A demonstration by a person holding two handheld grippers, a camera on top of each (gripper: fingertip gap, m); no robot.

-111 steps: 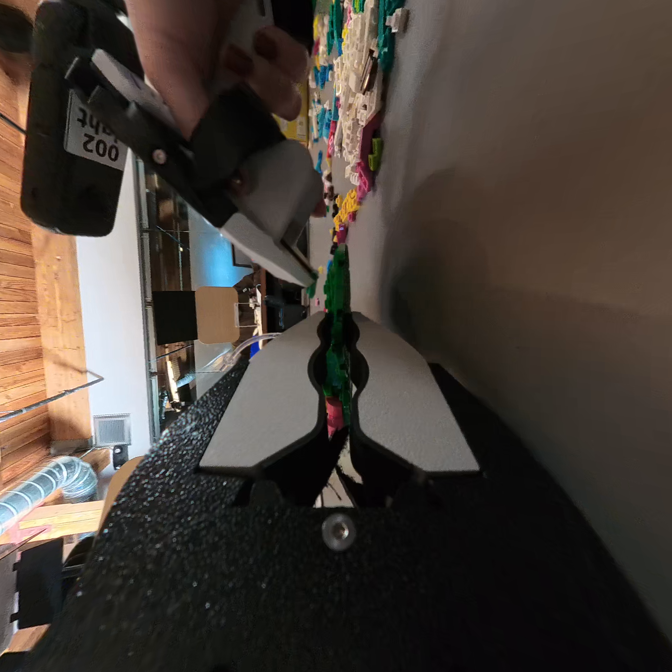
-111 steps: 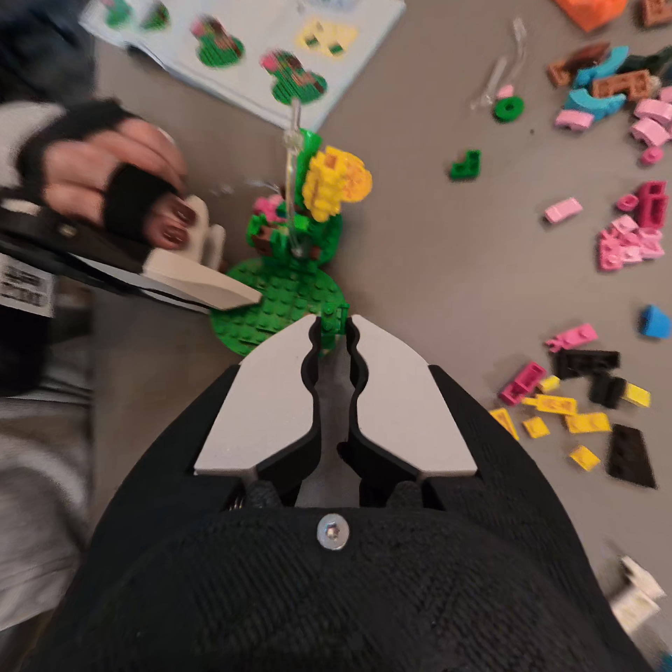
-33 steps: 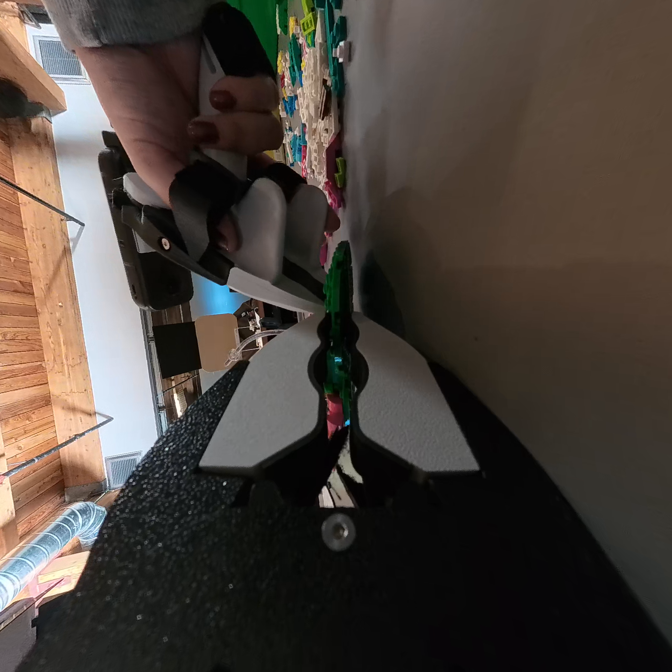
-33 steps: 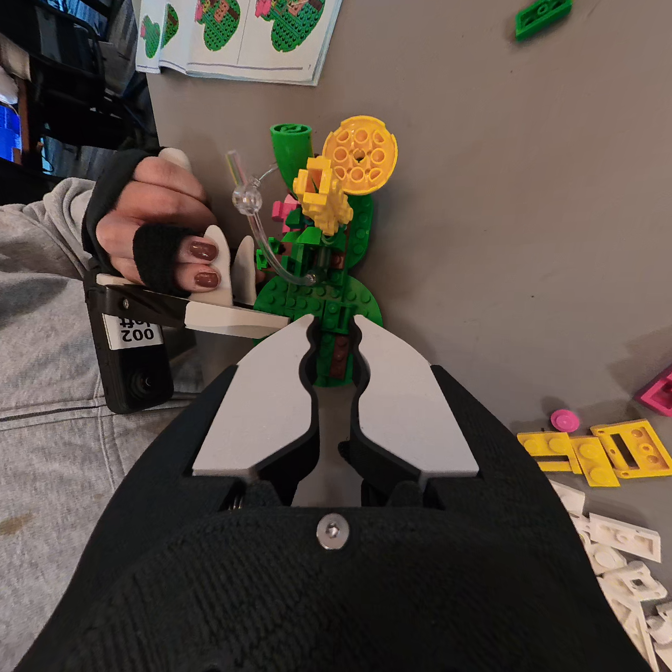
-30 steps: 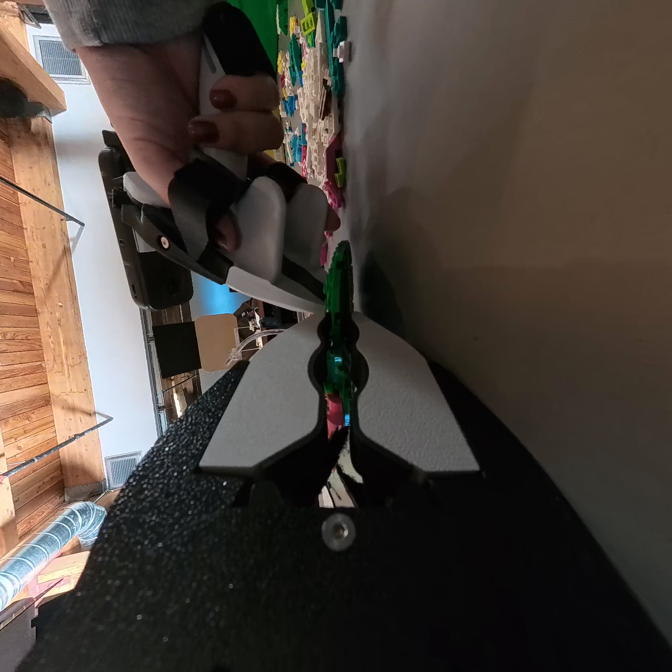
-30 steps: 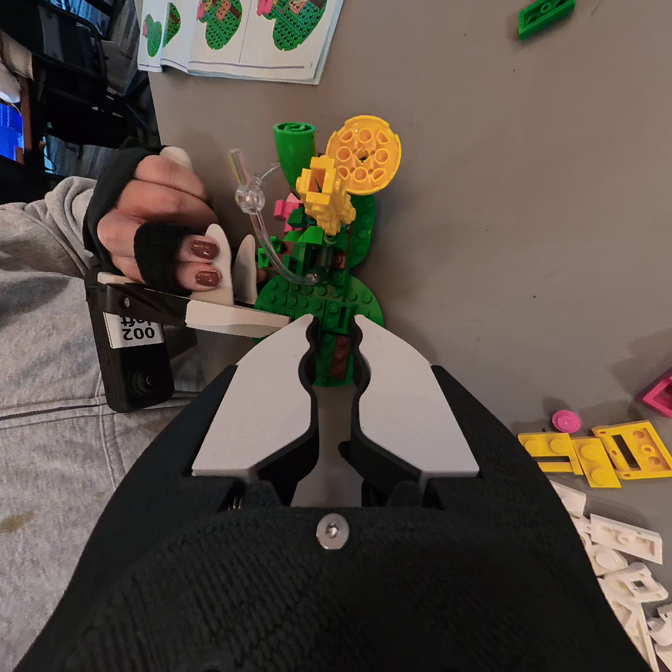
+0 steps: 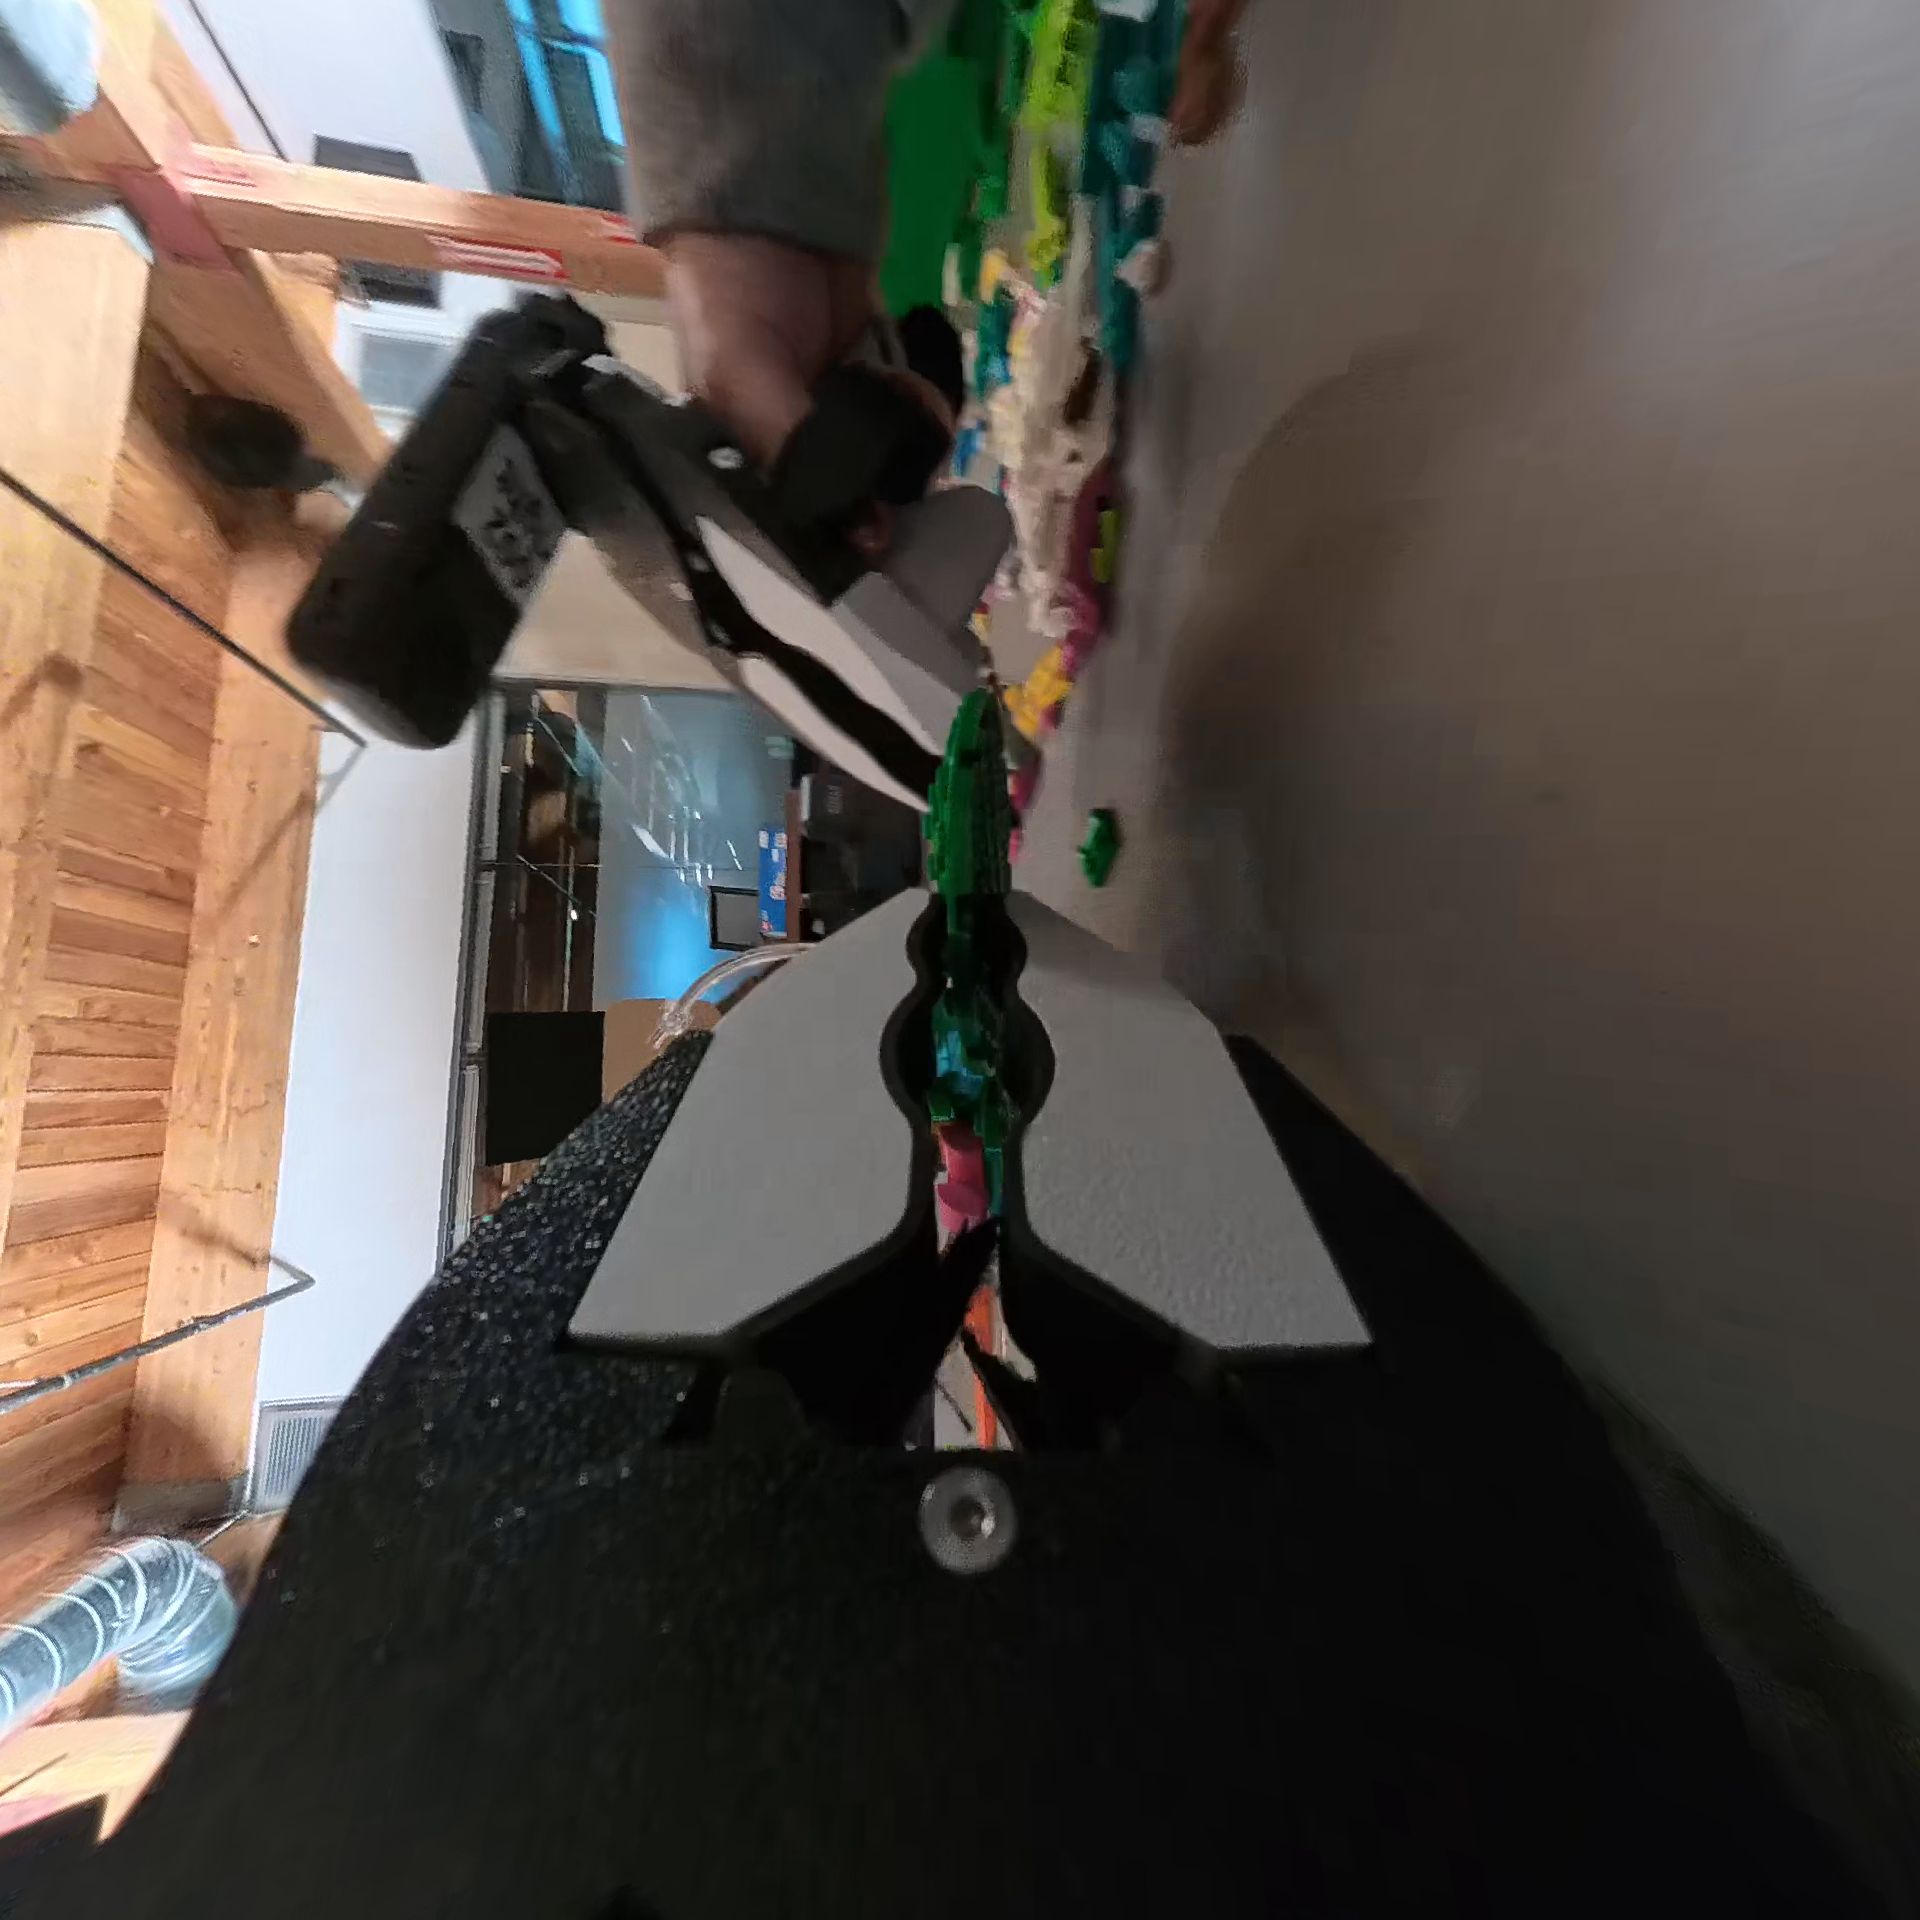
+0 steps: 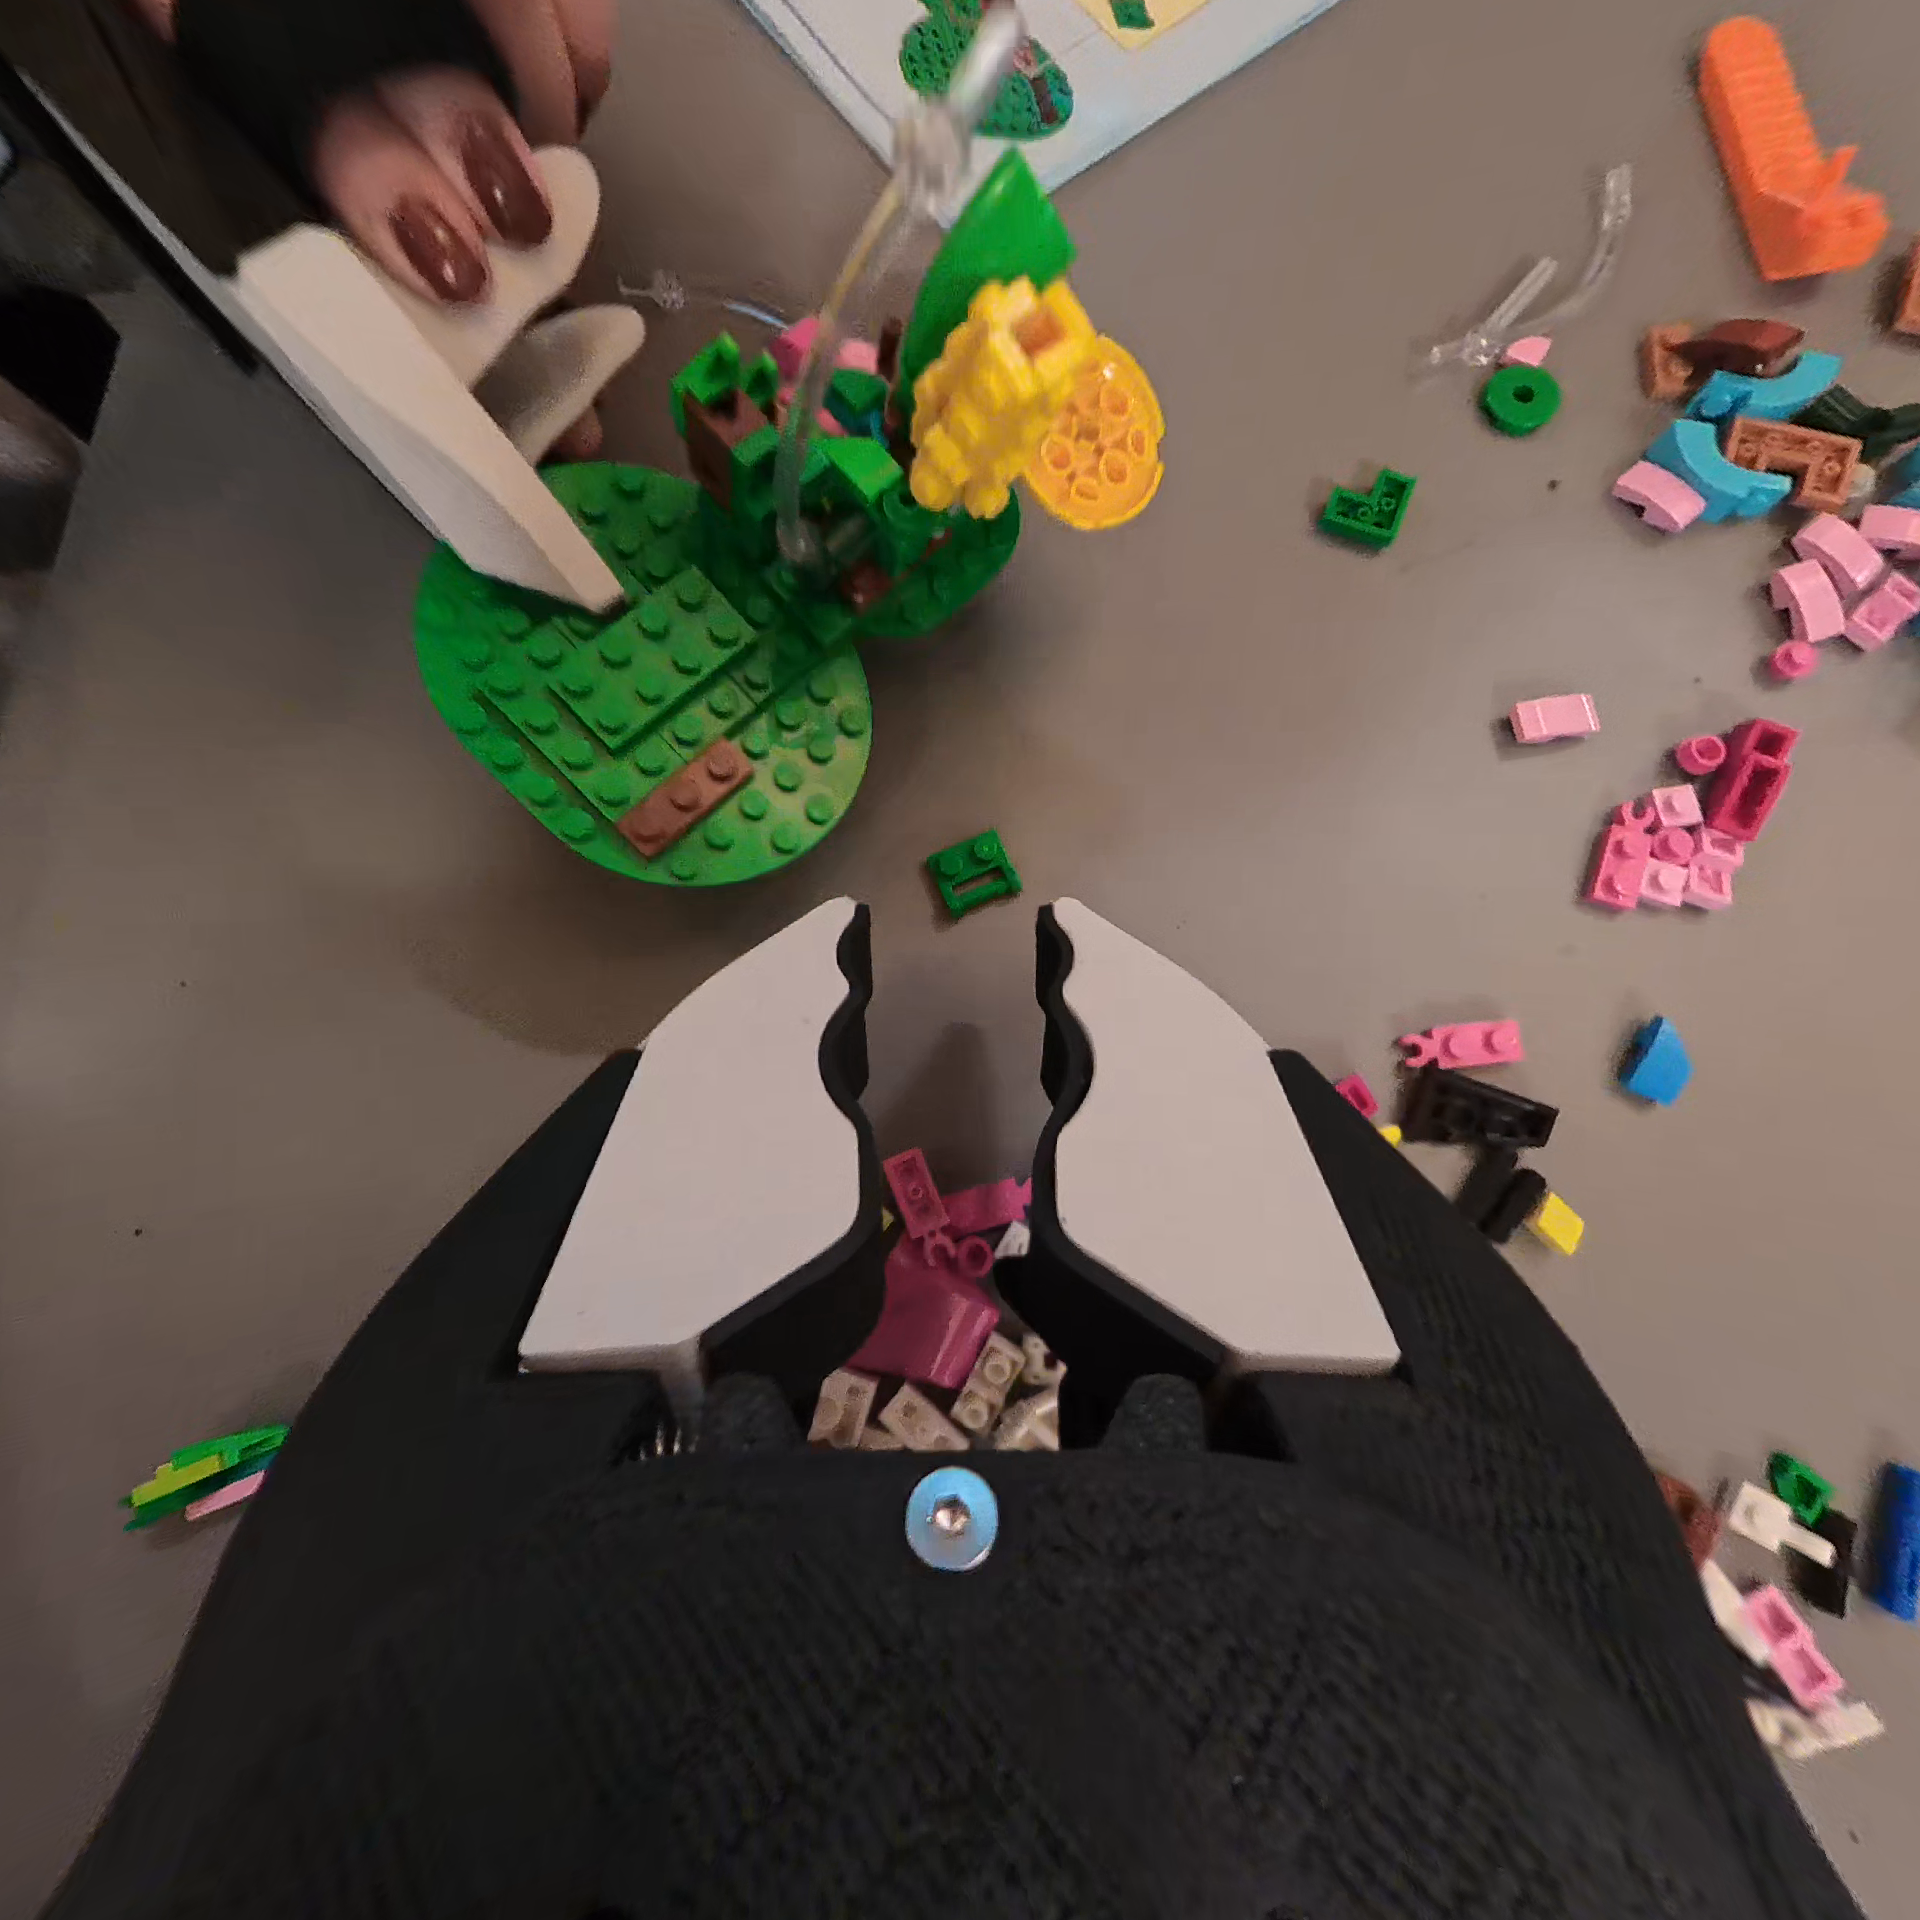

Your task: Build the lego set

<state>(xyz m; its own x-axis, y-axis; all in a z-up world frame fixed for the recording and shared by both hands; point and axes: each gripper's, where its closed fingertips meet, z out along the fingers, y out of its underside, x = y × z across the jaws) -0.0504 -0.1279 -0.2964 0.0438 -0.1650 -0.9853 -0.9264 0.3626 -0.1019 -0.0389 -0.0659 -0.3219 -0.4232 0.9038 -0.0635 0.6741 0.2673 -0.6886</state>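
My left gripper (image 7: 966, 914) is shut on the edge of the green baseplate (image 7: 971, 810), seen edge-on here. In the right wrist view its upper finger (image 8: 457, 468) lies on top of the baseplate (image 8: 644, 707). The plate carries a brown strip (image 8: 686, 795), a yellow flower (image 8: 997, 416) and a clear tube (image 8: 831, 343). My right gripper (image 8: 948, 914) is open and empty above the table. A small green piece (image 8: 974, 871) lies on the table just ahead of its fingertips, apart from them. The right gripper's fingers (image 7: 831, 665) also show in the left wrist view.
An instruction booklet (image 8: 1091, 62) lies behind the model. Loose bricks are scattered to the right: pink ones (image 8: 1683, 831), an orange piece (image 8: 1777, 177), a green corner piece (image 8: 1366, 509). More bricks (image 8: 935, 1330) lie under my right gripper. The table (image 8: 1195, 727) is grey. The gap from one gripper's tips to the other's is roughly 7 cm.
My right gripper has opened and drawn back from the baseplate's edge. A small green piece now lies on the table before it. The left gripper keeps its hold; the model has turned.
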